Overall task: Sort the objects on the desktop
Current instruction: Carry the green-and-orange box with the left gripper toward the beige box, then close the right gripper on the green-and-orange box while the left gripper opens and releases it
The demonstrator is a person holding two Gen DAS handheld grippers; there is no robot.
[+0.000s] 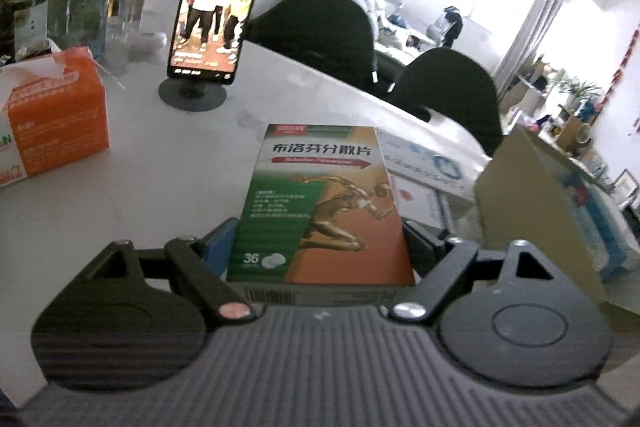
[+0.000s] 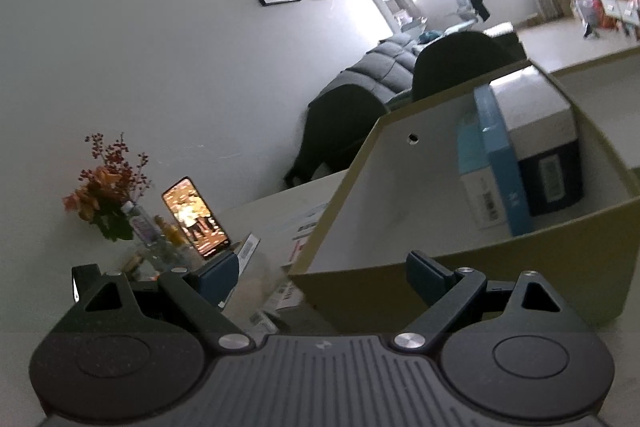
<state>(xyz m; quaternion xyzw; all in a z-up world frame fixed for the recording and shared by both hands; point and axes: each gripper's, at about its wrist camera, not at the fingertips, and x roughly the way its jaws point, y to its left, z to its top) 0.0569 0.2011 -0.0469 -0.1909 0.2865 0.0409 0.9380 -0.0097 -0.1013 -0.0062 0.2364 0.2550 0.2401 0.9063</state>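
A green and orange medicine box (image 1: 320, 203) with a golden runner printed on it sits between the two fingers of my left gripper (image 1: 320, 243), which is shut on its sides and holds it flat above the white table (image 1: 168, 163). To its right stands an open cardboard box (image 1: 532, 211). In the right wrist view my right gripper (image 2: 320, 275) is open with nothing in it, close to the near corner of the cardboard box (image 2: 440, 267). Inside that box stand a blue and white carton (image 2: 496, 163) and a dark carton (image 2: 548, 147).
A phone on a round stand (image 1: 216, 3) plays a video at the back of the table. An orange tissue pack (image 1: 56, 115) lies at the left, bottles and a vase behind it. Flat white packets (image 1: 424, 163) lie beside the cardboard box. Black chairs (image 1: 452, 95) stand past the table edge.
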